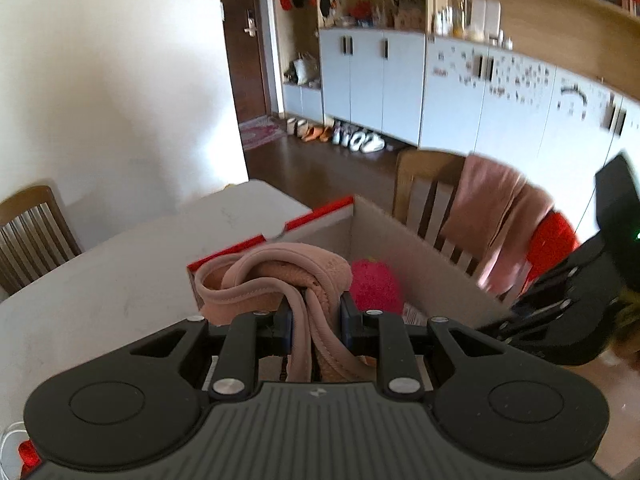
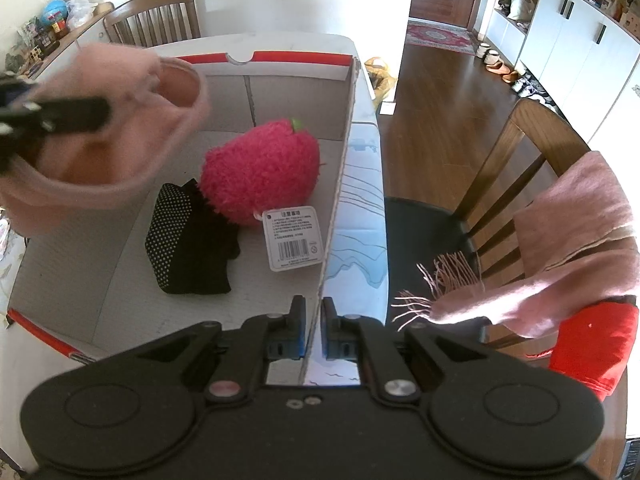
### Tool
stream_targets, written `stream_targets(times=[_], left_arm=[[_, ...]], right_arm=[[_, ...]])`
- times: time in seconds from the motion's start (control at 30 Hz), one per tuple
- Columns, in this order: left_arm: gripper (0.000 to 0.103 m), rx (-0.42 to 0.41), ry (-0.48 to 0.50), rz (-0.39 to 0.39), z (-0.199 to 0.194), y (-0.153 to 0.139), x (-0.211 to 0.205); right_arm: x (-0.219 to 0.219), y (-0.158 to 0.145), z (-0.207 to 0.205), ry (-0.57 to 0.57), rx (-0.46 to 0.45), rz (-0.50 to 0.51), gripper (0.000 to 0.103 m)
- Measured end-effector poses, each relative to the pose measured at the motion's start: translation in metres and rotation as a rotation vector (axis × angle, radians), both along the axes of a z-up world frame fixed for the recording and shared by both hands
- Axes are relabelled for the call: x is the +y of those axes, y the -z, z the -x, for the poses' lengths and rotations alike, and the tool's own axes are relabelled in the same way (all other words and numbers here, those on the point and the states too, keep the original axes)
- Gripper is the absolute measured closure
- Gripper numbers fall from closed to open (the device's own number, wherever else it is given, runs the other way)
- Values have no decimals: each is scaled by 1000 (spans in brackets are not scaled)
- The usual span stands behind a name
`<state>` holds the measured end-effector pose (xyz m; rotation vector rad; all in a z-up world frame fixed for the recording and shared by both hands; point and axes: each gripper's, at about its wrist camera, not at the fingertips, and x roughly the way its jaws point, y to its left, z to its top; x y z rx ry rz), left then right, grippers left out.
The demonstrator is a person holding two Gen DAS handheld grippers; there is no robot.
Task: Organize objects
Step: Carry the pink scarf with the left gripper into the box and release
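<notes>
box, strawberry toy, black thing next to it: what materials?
Box: corrugated cardboard, fluting visible along the wall's cut edge. Strawberry toy: fuzzy pink plush, probably synthetic pile. Black item: looks like knit fabric with pale grip dots, possibly gloves or socks.

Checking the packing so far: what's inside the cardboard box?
Inside the cardboard box: a pink plush strawberry with its tag, and black dotted gloves. The held pink garment hides the far-left corner.
</notes>
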<state>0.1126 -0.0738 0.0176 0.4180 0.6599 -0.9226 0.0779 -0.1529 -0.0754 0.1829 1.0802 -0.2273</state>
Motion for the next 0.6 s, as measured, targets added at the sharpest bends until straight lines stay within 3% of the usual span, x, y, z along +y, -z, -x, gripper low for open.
stream_targets(times=[0.17, 0.6], left_arm=[[82, -16, 22, -79, 0, 23, -16], [81, 96, 21, -230, -12, 64, -34]], right_arm=[[0, 0, 0, 0, 0, 0, 97], [-2, 0, 1, -2, 0, -9, 96]])
